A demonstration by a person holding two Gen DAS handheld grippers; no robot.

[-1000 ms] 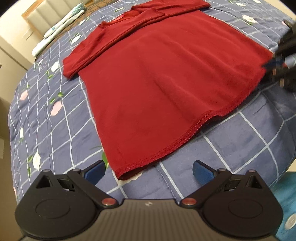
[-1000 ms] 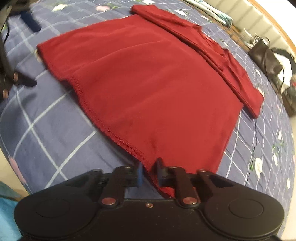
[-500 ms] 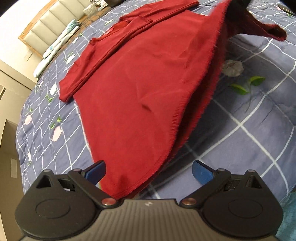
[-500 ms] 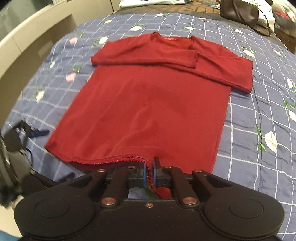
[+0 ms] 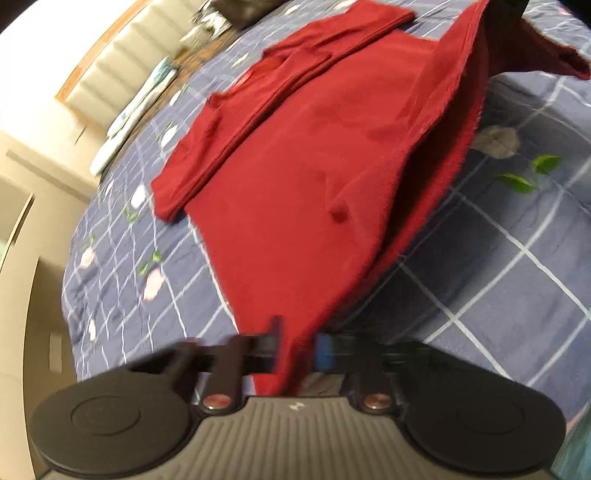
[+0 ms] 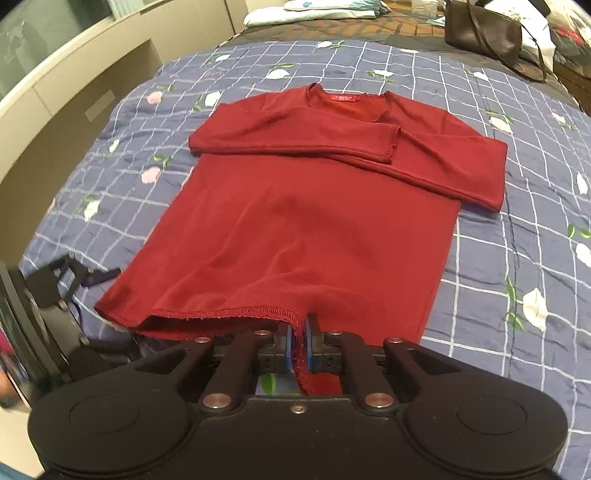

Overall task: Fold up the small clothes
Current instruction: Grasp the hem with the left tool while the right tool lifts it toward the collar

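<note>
A red long-sleeved shirt (image 6: 314,221) lies on the bed with both sleeves folded across its chest. My right gripper (image 6: 299,349) is shut on the shirt's bottom hem near its right corner and holds it lifted off the quilt. In the left wrist view the shirt (image 5: 314,192) runs away from me. My left gripper (image 5: 297,350) is shut on the hem's left corner, with red cloth pinched between the blue pads; this view is motion-blurred. The left gripper also shows at the left edge of the right wrist view (image 6: 55,284).
The bed has a blue checked quilt with flowers (image 6: 517,280). A dark handbag (image 6: 484,33) and folded light bedding (image 6: 314,7) lie at the head end. A padded headboard (image 5: 110,66) and a beige curved bed frame (image 6: 74,85) border the bed.
My left gripper has closed from wide open onto the hem corner. My right gripper has kept its hold and lifted the hem a little further toward the shirt's collar.
</note>
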